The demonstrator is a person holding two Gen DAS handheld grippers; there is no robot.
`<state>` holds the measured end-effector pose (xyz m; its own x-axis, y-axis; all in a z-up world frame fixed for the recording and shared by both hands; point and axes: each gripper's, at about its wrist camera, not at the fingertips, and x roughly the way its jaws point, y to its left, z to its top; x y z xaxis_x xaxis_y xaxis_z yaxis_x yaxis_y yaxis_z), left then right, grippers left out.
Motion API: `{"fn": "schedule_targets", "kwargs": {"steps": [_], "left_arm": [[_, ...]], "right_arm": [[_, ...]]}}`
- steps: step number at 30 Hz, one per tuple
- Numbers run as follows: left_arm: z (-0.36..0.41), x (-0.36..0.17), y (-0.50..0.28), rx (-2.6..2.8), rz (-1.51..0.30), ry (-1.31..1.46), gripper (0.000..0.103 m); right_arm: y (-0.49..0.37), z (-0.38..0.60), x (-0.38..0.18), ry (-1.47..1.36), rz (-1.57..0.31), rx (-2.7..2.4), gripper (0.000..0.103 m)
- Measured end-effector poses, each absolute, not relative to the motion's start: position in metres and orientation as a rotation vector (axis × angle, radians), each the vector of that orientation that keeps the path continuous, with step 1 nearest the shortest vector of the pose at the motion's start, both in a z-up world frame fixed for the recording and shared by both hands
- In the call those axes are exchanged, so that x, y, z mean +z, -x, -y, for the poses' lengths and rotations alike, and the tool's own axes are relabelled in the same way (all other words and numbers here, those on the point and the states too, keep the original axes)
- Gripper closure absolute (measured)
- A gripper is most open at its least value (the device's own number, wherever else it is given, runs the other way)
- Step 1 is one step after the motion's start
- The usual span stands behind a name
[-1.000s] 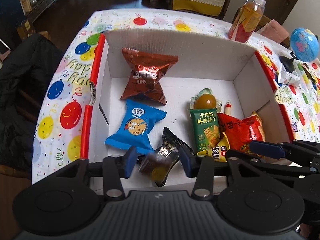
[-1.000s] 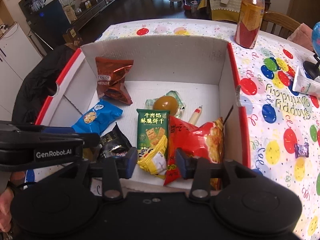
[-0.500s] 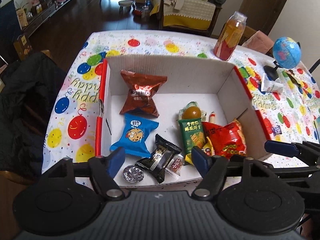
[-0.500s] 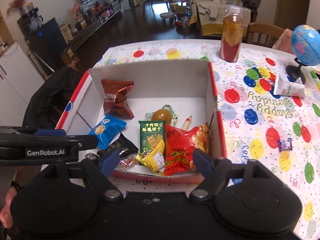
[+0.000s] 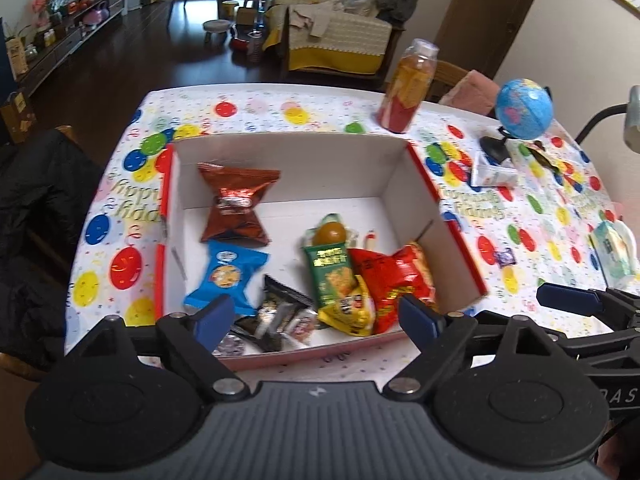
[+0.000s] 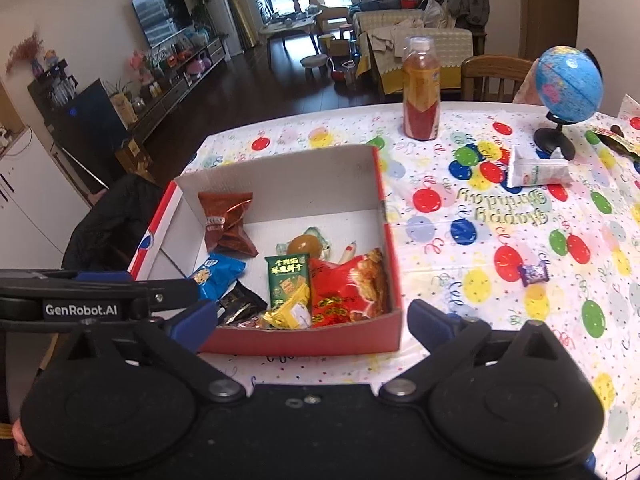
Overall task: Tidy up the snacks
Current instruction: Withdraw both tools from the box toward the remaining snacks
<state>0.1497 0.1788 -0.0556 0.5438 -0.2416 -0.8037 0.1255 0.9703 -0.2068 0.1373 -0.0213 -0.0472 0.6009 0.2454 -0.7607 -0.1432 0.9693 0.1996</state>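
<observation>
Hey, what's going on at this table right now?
A person is sorting snacks into a cardboard box with two handheld grippers. The left gripper and right gripper have just been opening and hold nothing. Several packets already lie inside; a purple candy sits out on the tablecloth.

"GenRobot.AI" stands in white on the left gripper (image 6: 100, 300)'s side. The tablecloth (image 6: 500, 240) reads "Happy Birthday", upside down, right of the box (image 6: 304, 340).
</observation>
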Motion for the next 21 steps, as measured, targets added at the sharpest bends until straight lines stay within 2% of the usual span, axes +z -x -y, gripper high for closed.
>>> {"fn": "schedule_targets", "kwargs": {"steps": [2,3,4,21], "left_arm": [[-0.170,-0.054,-0.149,-0.238,-0.968,0.130,0.009],[-0.165,-0.053,-0.148,-0.246,-0.965,0.130,0.003],[-0.159,-0.053,-0.148,-0.254,-0.961,0.130,0.001],[-0.011,-0.064,-0.179,-0.297,-0.958,0.076,0.000]], "right_arm": [[-0.134,0.031,-0.045,-0.130,-0.891,0.221,0.000],[-0.133,0.037,-0.045,-0.136,-0.886,0.219,0.000],[-0.131,0.043,-0.045,-0.141,-0.879,0.214,0.000],[-0.150,0.202,-0.060,-0.139,-0.882,0.076,0.000]]}}
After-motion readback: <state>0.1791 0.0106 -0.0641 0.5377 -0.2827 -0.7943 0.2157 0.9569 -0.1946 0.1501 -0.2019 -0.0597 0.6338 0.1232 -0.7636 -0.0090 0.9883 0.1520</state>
